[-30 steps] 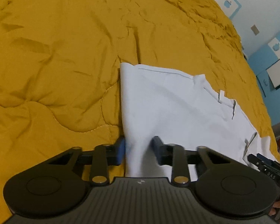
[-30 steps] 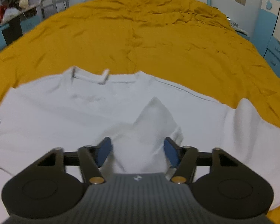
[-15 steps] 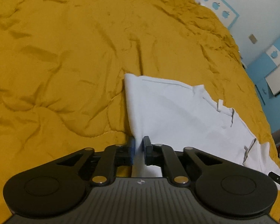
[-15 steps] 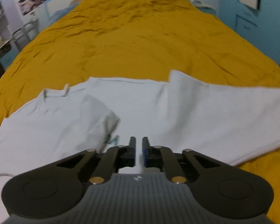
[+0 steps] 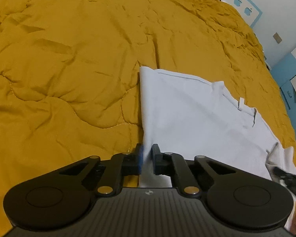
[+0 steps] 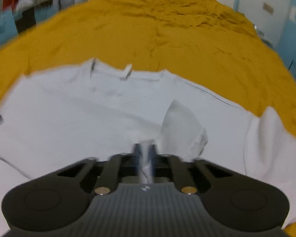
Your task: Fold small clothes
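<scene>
A white T-shirt (image 5: 191,116) lies spread on a mustard yellow quilt (image 5: 69,63), its collar and tag toward the right in the left wrist view. My left gripper (image 5: 147,159) is shut on the shirt's near left edge. In the right wrist view the same T-shirt (image 6: 84,114) fills the foreground, collar at the far side, one sleeve folded up at the right. My right gripper (image 6: 145,156) is shut on a pinch of the shirt's fabric. The right wrist view is motion-blurred.
The yellow quilt (image 6: 167,31) covers the whole bed around the shirt. A white and blue wall (image 5: 282,6) with apple stickers stands beyond the bed. Shelves and clutter (image 6: 29,4) show at the far left. The other gripper's tip (image 5: 290,179) shows at the right edge.
Both grippers closed from open onto the shirt fabric. The right wrist view swung from the shirt's hem side back toward the collar.
</scene>
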`<state>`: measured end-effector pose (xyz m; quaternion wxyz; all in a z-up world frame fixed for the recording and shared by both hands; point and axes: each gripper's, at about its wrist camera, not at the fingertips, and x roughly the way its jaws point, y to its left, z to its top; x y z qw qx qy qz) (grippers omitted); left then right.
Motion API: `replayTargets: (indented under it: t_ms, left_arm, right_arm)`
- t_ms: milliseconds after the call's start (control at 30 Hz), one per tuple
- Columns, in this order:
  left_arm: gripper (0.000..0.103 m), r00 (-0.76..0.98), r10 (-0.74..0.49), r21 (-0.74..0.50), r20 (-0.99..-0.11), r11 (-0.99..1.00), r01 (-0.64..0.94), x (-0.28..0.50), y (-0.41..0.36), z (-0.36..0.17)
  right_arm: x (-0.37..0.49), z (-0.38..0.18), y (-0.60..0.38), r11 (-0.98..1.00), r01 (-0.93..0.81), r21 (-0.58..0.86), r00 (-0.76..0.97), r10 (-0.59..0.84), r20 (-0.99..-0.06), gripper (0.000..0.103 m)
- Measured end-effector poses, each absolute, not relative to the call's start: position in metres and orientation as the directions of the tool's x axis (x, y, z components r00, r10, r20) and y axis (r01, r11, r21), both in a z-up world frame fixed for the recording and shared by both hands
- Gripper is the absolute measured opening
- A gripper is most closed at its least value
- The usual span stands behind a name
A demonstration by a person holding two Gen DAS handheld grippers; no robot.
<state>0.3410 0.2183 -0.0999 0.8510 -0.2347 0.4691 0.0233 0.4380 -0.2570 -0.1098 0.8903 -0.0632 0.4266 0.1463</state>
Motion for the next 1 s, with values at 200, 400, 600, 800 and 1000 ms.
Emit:
replayTargets:
  t_ms: [200,400,600,800,1000]
  left_arm:
    - [0.007,0.573,-0.173,-0.375,-0.801,0.891,-0.255,0.337,0.218,-0.1]
    - [0.007,0.571,-0.167,-0.373,-0.804,0.889,-0.265,0.337,0.217,-0.099]
    - [0.008,0.556,-0.183,-0.401,-0.811,0.866,-0.299,0.34,0.223,-0.099]
    - [0.01,0.55,-0.185,-0.415,-0.815,0.848,-0.331,0.339,0.226,-0.103]
    - [0.005,0.546,-0.151,-0.361,-0.824,0.883,-0.3,0.342,0.219,-0.095]
  right_arm:
    - [0.416,-0.071,-0.328,0.977,-0.205,0.067,0.647,0.186,-0.739,0.0]
    - [0.397,-0.093,-0.401,0.983,-0.03,0.182,0.565,0.167,-0.808,0.0]
    - [0.388,-0.091,-0.422,0.95,0.026,0.31,0.587,0.237,-0.774,0.016]
    - [0.418,-0.089,-0.4,0.944,-0.015,0.329,0.602,0.271,-0.751,0.029]
    - [0.424,-0.085,-0.396,0.953,-0.032,0.302,0.59,0.262,-0.764,0.0]
